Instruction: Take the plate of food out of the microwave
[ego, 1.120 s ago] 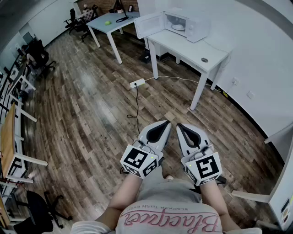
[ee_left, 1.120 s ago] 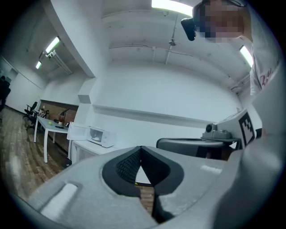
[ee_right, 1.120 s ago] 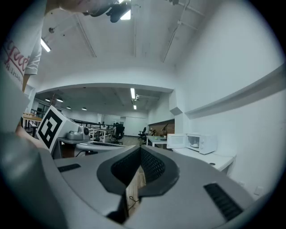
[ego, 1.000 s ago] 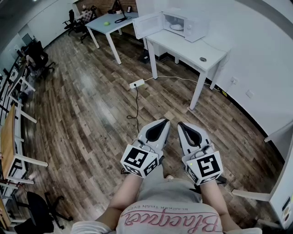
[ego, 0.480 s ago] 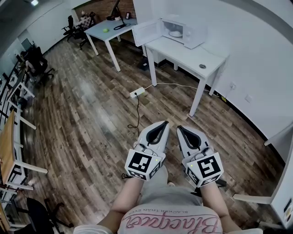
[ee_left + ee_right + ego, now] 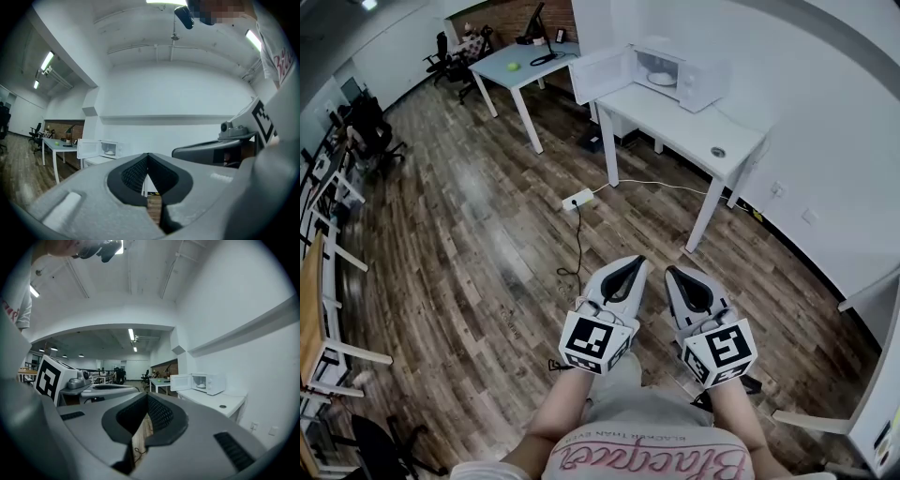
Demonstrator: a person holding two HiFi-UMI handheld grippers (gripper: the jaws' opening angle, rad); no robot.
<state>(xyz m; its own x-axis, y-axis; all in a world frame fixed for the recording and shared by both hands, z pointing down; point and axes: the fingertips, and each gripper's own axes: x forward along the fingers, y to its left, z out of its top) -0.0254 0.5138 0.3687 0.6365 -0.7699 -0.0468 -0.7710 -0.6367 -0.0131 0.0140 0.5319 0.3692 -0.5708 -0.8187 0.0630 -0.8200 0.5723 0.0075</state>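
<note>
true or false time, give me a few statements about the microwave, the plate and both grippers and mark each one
1. The white microwave has its door open. True.
2. The white plate of food sits out on the white table. False: it is inside the microwave.
3. The left gripper and right gripper are both shut and empty. True.
4. The right gripper touches the microwave. False: both grippers are far from it, over the wooden floor.
5. A white power strip lies on the floor. True.
</note>
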